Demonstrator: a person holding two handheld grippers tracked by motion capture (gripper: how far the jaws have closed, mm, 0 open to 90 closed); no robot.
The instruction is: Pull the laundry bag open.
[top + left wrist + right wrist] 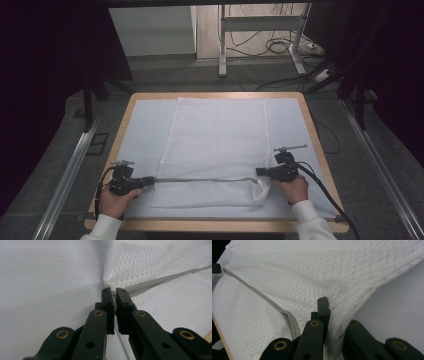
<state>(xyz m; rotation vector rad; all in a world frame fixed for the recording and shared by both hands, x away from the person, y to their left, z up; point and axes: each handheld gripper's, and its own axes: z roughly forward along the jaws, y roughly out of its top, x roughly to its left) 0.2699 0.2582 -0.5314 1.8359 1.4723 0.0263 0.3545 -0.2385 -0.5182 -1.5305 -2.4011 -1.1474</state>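
Note:
A white mesh bag (215, 135) lies flat on the table's white cover (145, 125). A grey zipper (200, 179) runs across its near part, pulled taut between my two grippers. My left gripper (151, 181) lies at the bag's left edge, shut on the zipper's end (114, 296), where a small brass part shows between the jaws. At the bag's right edge my right gripper (258, 171) is shut on a fold of mesh (342, 315), which drapes over one jaw. The zipper (257, 293) leads off to the left gripper (215, 268). A hand holds each gripper.
The table's wooden rim (215, 225) runs close behind both hands. Metal rails (70, 170) flank the table on the floor. Behind it stand a white desk frame (222, 45) and loose cables (280, 47). Dark curtains hang at both sides.

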